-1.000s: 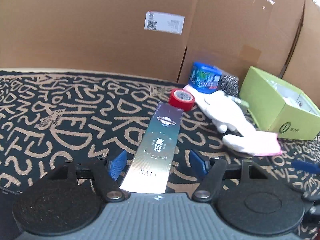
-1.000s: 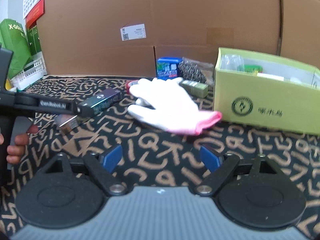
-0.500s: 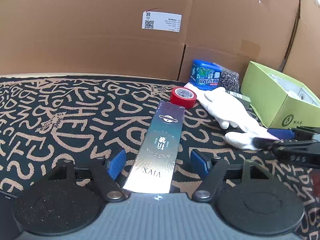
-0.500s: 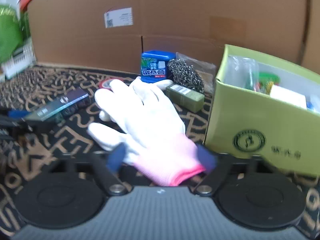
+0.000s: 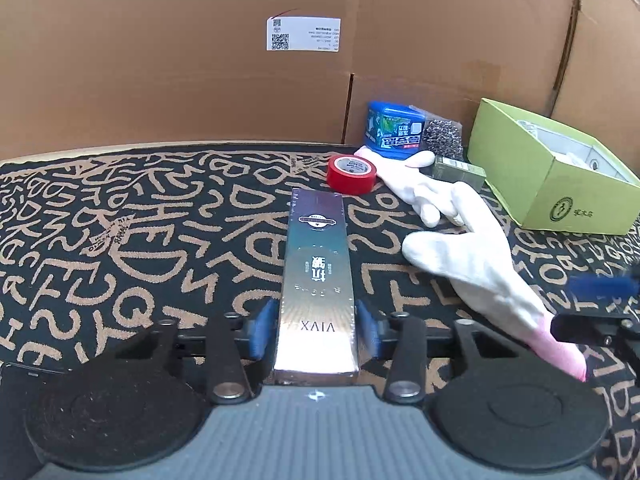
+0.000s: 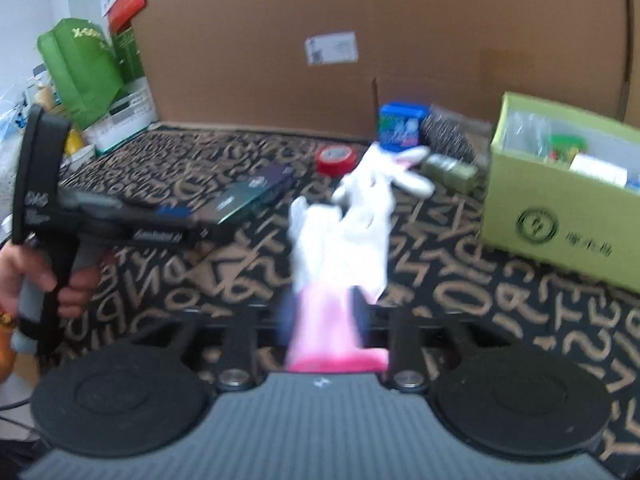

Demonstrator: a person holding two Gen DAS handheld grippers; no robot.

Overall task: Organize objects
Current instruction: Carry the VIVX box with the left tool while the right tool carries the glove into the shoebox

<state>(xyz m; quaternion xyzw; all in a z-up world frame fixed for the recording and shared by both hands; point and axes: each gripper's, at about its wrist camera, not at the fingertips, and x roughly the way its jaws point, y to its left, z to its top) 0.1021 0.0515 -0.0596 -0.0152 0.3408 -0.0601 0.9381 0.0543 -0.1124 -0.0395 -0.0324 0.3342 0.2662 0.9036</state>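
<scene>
Bearing "VIVX" lettering, long box [image 5: 318, 280] between left gripper [image 5: 316, 330] jaws.

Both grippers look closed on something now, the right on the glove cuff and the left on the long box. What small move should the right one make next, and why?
Probably carry the white glove right and up toward the green box. The right gripper pinches its pink cuff, the fingers already hang off the mat, and the open box sits just to its right. The left gripper, closed on the long box, can wait.
</scene>
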